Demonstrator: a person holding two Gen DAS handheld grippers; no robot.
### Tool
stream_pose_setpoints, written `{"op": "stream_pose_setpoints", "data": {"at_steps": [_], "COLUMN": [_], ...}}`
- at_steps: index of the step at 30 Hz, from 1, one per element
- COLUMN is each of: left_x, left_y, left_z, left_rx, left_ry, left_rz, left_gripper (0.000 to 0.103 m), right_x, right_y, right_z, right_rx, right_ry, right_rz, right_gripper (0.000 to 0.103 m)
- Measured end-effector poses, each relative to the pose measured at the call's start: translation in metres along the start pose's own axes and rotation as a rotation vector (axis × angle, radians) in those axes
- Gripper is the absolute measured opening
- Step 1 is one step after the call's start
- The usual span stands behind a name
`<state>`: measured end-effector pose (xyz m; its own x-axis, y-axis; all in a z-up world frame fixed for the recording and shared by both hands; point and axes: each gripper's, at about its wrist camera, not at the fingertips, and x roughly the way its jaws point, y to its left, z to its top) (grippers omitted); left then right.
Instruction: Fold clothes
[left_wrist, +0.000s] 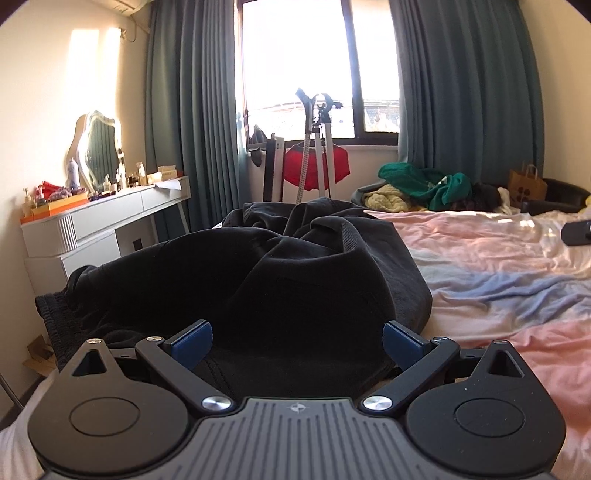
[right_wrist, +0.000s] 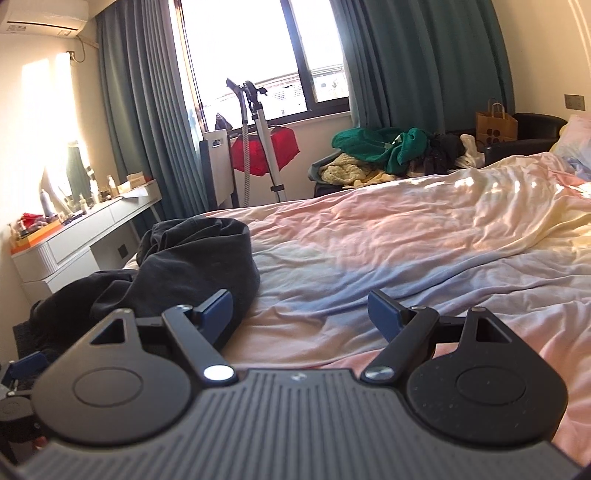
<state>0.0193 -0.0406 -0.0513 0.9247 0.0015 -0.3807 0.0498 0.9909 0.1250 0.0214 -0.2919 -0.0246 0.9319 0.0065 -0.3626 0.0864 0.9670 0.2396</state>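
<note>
On bed (right_wrist: 406, 229), one black garment (left_wrist: 258, 266) (crumpled), two gaping tools (left_wrist: 297, 341) (right_wrist: 300, 314)

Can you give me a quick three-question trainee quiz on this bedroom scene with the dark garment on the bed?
1. True or false: the left hand-held gripper is open, with the black garment lying between its fingers.
2. Multiple choice: what lies straight ahead of the right hand-held gripper? A) a green top B) the bedsheet C) a paper bag
3. Fill in: the black garment lies crumpled on the side of the bed nearest the white ____.

Key:
1. True
2. B
3. Dressing table
</note>
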Motion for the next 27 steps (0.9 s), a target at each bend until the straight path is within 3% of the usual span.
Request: {"op": "stream_pose_setpoints", "data": {"at_steps": [6,14,18,24,27], "left_x": [0.021,0.103,0.147,0.232,0.258], "left_y": [-0.018,-0.072,-0.1,-0.145,-0.161], "left_z": [0.01,0.045,0.063,0.075,0.072], "left_rx": [0.104,0.223,0.275,0.302,0.346], "left_ry": [0.019,-0.015,-0.026,0.081,0.091], "left_rz": [-0.006,0.018,0.036,0.181,0.253], "left_gripper": [0.097,0.096,0.096,0.095,0.087], "right_x": [-0.005,0.007,0.015,0.033,0.044], "right_y": [-0.022,-0.051,-0.067,-0.084,-0.094], "right_z": [0.005,0.005,0.001,-0.002,-0.004], "right_rx": [0.073,0.124,0.187,0.22,0.235], "right_ry": [-0.015,0.009,0.036,0.048,0.05], "right_rz": [-0.037,-0.17,-0.166,-0.207,-0.229], "right_gripper": [0.082,0.082,0.082,0.082,0.082]}}
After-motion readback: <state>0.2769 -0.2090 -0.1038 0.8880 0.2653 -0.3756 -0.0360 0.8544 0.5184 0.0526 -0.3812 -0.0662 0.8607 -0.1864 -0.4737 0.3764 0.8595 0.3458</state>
